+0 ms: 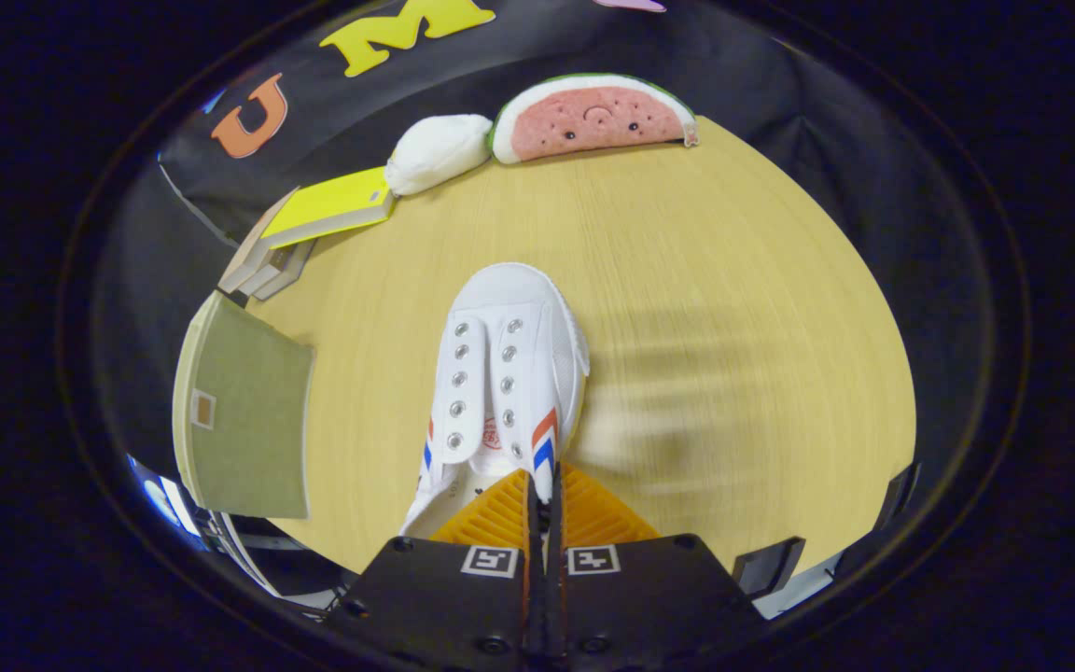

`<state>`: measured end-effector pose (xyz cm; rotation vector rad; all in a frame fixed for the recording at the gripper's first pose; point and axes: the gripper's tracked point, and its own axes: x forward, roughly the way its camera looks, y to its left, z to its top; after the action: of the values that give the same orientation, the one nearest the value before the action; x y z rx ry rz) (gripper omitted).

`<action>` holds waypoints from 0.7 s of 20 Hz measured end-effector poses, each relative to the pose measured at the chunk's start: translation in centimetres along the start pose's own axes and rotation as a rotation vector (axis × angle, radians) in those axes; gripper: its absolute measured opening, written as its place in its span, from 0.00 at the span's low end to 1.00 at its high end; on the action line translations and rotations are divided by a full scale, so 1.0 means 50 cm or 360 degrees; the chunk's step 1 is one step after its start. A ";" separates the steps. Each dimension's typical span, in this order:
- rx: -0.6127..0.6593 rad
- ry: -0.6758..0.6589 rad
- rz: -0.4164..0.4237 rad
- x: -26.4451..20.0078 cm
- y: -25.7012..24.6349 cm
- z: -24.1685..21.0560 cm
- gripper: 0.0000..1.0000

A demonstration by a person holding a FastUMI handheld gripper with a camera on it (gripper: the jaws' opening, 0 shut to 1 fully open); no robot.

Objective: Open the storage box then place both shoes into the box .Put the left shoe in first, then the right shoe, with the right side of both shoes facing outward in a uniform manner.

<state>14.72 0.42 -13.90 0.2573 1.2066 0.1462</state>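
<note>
Shoe (508, 373), white, on worktop (733, 280): my tongs (544, 495) pinch its side wall near the heel, fingers nearly together.

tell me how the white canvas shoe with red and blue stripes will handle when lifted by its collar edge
The white canvas shoe with red and blue stripes probably feels light. The gripper is shut on the thin collar wall, which looks soft, so the toe may droop or swing. With no laces in the eyelets, the tongue may flop.
</note>
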 end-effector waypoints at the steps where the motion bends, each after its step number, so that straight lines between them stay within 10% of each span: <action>1: 0.0029 -0.0031 0.0045 -0.028 0.036 0.002 0.06; 14: -0.0064 -0.0320 0.0219 -0.185 0.563 -0.004 0.05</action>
<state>11.96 25.21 2.10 0.3128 0.9855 0.2580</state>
